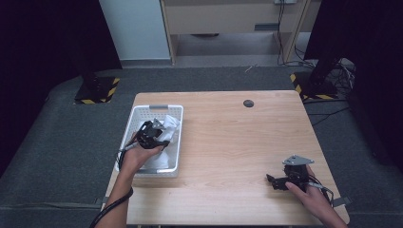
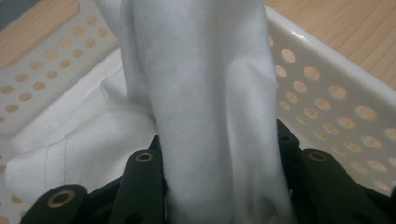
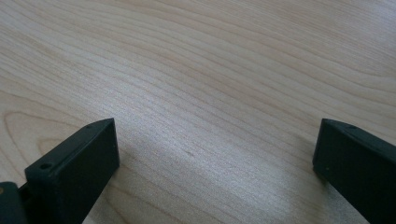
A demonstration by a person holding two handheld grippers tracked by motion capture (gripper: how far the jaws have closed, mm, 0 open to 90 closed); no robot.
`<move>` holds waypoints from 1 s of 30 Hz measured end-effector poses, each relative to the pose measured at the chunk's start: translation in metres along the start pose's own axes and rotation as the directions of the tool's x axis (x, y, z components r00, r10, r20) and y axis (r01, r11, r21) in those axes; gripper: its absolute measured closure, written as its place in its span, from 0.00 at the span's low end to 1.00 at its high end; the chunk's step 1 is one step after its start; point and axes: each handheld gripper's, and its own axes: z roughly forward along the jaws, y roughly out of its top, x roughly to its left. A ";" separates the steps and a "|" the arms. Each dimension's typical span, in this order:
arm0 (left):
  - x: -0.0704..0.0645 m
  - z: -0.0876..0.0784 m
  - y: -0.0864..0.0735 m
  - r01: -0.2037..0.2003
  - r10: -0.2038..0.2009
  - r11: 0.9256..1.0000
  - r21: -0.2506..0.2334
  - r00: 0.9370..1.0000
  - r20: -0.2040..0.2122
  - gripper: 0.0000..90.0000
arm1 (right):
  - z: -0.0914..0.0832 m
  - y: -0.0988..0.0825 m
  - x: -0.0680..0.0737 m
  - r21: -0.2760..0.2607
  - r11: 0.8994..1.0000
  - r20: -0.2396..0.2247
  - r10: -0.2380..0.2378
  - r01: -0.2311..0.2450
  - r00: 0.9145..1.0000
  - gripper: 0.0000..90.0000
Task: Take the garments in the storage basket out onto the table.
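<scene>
- The right gripper (image 1: 274, 182) rests low over the bare wood at the near right of the table (image 1: 237, 142); its jaws stand wide apart with nothing between them, so it looks idle for now.
- Farther off at the left, the left gripper (image 1: 159, 137) is down inside the white basket (image 1: 157, 108), its jaws clamped on a thick fold of white cloth (image 2: 205, 93).
- The cloth lies bunched in the basket, one fold standing up between the jaws and running out of the top of the left gripper view, the rest slumped against the holed wall.
- I judge the step to be the grab and lift-out of the cloth.
- The next move calls for a straight rise clear of the rim, keeping the grip firm so that the fold does not slip.
</scene>
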 end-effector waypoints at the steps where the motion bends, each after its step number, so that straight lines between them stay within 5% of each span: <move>1: 0.000 -0.001 0.000 -0.002 0.002 1.000 -0.001 1.000 0.000 0.66 | 0.000 0.000 0.000 0.000 1.000 0.000 0.000 0.000 1.000 0.00; 30: -0.007 -0.028 0.012 -0.034 0.034 0.999 -0.031 0.999 -0.005 0.66 | 0.000 0.000 0.000 0.000 1.000 0.000 0.000 0.000 1.000 0.00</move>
